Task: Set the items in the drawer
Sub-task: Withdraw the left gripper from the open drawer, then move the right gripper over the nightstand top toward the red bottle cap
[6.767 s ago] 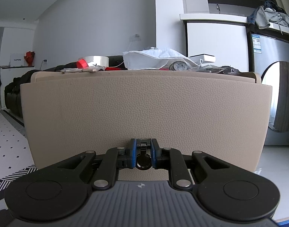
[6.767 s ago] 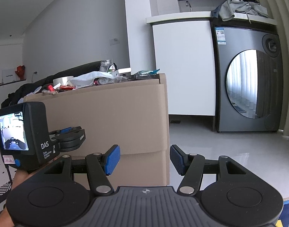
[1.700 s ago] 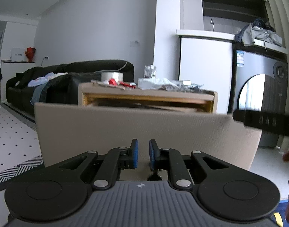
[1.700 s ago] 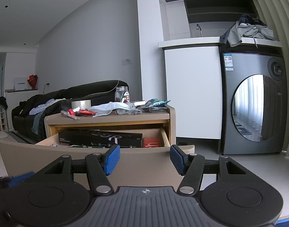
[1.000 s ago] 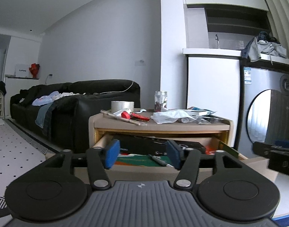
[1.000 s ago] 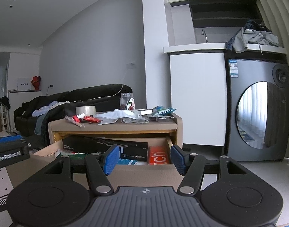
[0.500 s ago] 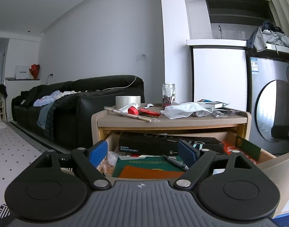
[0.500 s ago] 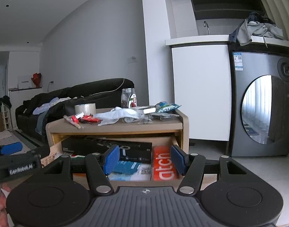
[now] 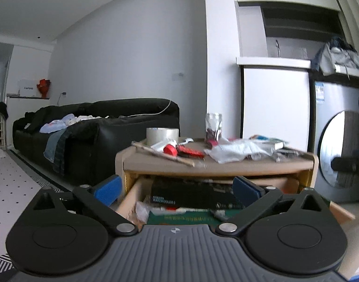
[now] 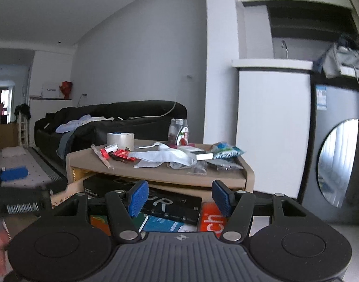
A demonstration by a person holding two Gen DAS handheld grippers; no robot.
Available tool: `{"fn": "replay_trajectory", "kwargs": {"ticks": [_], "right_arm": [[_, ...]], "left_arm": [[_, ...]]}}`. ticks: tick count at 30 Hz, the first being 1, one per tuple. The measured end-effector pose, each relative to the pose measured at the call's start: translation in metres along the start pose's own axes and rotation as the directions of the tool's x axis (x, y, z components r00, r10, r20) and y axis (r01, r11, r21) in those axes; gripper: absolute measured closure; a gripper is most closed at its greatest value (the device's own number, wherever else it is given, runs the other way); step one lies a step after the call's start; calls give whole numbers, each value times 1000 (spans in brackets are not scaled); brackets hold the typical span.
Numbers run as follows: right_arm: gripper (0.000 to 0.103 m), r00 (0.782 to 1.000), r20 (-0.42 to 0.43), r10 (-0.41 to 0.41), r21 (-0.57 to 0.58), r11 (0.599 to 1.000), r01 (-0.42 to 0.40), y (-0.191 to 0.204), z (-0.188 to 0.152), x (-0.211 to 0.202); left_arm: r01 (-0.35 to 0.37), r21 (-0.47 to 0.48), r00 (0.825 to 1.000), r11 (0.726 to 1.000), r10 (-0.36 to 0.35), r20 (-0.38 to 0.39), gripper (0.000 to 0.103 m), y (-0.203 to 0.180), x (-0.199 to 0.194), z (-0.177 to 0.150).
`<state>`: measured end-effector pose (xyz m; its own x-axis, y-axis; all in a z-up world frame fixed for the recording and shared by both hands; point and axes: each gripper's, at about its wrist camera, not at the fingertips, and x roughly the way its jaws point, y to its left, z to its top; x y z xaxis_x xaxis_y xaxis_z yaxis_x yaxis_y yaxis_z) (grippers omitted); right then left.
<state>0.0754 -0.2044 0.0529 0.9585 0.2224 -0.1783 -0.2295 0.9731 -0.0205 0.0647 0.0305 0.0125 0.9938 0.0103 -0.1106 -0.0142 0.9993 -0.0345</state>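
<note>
The drawer (image 10: 69, 192) of the low cabinet (image 10: 156, 176) stands pulled out, and it already holds a long black box (image 10: 170, 203), a blue packet (image 10: 165, 224), an orange box (image 10: 212, 216) and a pen (image 9: 179, 210) on a green sheet (image 9: 181, 218). The loose items lie on the cabinet top: a tape roll (image 10: 120, 138) at about 10 o'clock, a red cap (image 9: 170, 150) and thin sticks (image 10: 102, 156) beside it, a white bag (image 10: 165, 156) in the middle, a jar (image 10: 178, 132) at 12 o'clock and a blue snack packet (image 10: 227, 152) at 2 o'clock.

The left gripper (image 9: 177, 189) is spread wide and holds nothing. The right gripper (image 10: 178, 196) is also apart and empty.

The risks, as I judge them:
- The things on top touch and overlap each other, so a grasp on the white bag may drag its neighbours over the edge.
- The jar is tall and looks like glass; a push from a finger (image 10: 138, 196) could tip it.
- The drawer is quite full, so a bulky thing like the tape roll may stand too high and block the closing.
- The two grippers are close together at 6 o'clock of the cabinet and may collide.
</note>
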Motion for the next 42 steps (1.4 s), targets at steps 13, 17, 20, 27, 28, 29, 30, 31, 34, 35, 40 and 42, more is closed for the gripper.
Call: {"fn": "replay_trajectory", "kwargs": {"ticks": [13,17,20,27,28,29,30,31,34,35,40,42], "right_arm": [[39,997,3,79,-21,997,-79,3,23,15],[39,994,3,107,-23,994,-107,5,30,19],[39,990,-4,142,-19,990,-142,2,42,32],[39,970,-28,240,9,971,-240,7,65,55],[39,966,-28,258,16,966,-257,8,69,57],[39,964,-31,263,15,965,-262,9,71,61],[39,964,-35,264,12,965,-263,10,72,65],[39,964,-39,265,9,964,-264,11,74,69],[39,962,-50,268,0,963,-268,14,78,81],[39,962,-54,268,-3,963,-269,15,79,85],[39,959,-79,274,-10,961,-275,20,85,107],[39,948,-92,306,18,952,-305,22,84,118]], "left_arm": [[28,-1,997,1000,-28,-72,0,5,31,3],[37,-9,996,999,-38,-78,0,7,33,3],[44,-4,996,999,-44,-77,0,7,32,1],[59,-25,996,998,-61,-60,0,10,31,-1],[66,-36,996,997,-68,-58,0,12,31,-2],[74,-47,995,996,-77,-59,0,13,30,-1],[83,-54,994,995,-86,-65,0,15,30,-1],[90,-54,993,994,-94,-70,0,15,30,-1],[96,-49,992,994,-99,-74,0,15,31,-1],[95,-54,992,994,-99,-74,0,15,30,-1],[92,-57,993,994,-96,-71,0,15,30,-2],[88,-51,994,995,-91,-67,0,14,30,-2]]}}
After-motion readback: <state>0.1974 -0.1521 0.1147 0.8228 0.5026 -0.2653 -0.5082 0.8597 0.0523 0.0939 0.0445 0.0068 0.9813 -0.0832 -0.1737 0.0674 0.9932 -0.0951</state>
